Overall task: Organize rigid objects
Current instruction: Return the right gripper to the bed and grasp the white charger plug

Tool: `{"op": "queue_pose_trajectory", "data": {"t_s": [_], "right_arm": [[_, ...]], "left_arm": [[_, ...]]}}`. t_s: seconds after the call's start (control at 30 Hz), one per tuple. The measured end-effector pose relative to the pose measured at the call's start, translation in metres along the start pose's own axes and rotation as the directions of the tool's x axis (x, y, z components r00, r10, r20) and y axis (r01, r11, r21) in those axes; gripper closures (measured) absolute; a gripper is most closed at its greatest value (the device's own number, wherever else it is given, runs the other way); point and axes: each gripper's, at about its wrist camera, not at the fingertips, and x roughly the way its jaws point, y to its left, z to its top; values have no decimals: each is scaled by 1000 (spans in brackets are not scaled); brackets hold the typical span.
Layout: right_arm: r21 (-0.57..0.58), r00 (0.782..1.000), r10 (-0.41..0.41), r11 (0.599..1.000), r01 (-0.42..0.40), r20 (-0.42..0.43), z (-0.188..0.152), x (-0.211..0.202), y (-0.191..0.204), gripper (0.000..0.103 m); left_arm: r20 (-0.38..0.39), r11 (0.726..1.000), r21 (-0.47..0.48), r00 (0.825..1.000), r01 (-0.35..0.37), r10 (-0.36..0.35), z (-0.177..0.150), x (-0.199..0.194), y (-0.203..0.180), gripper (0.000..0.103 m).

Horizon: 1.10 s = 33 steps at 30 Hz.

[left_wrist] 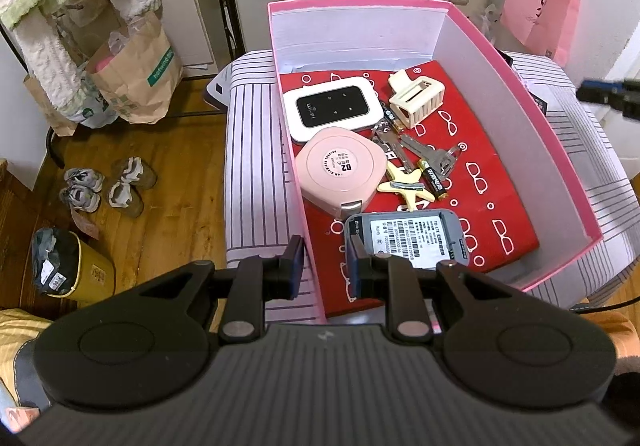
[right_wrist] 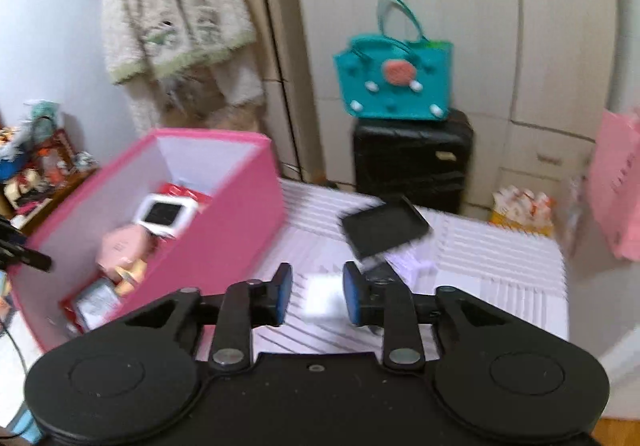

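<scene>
Box: the pink box (left_wrist: 560, 134) stood open on the striped worktop (left_wrist: 256, 150), with a red liner (left_wrist: 504, 214) across its floor.
Already inside: a white Wi-Fi router (left_wrist: 330, 106), a pink tape measure (left_wrist: 340, 170), a cream hair clip (left_wrist: 416, 98), keys (left_wrist: 420, 152), a battery (left_wrist: 434, 178) and a grey device (left_wrist: 412, 238) lying label up, all close together on the liner.
Still outside: a black tray (right_wrist: 384, 230) lay flat on the worktop just beyond the box's outer wall. It was blurred in the right wrist view, so its make was uncertain.
Left hand-held gripper (left_wrist: 326, 266): set narrow, astride the near wall of the box, one finger outside and one inside. Whether the pads pinched the wall could not be told.
Right hand-held gripper (right_wrist: 316, 286): partly open and empty, pointing down at the worktop short of the tray.
Likely handling: the tray looked thin, stiff and light, probably smooth plastic, so it could slip or swivel in a pinch at one corner.
Where to hold: judged best across a raised edge near the middle of one long side, one finger above and one under the rim.
Risk: lying flat, the tray gave little to get under, and a push might only slide it over the cloth.
Box contents: mostly hard and sturdy, though the router's glossy face could scratch if the tray dropped on it.
</scene>
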Motion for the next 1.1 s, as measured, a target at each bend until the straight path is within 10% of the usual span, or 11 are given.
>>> {"op": "queue_pose_trajectory", "data": {"t_s": [0.43,1.1], "right_arm": [[-72,999,8,997,-11,-43,-41,37,7,39],[-151,990,-108,984,94,-92,-24,75,37,55]], "left_arm": [[23,998,-63,1000,16,-15,-4,-1,5,83],[17,997,-63,999,52,-51,-2,0,11,83]]}}
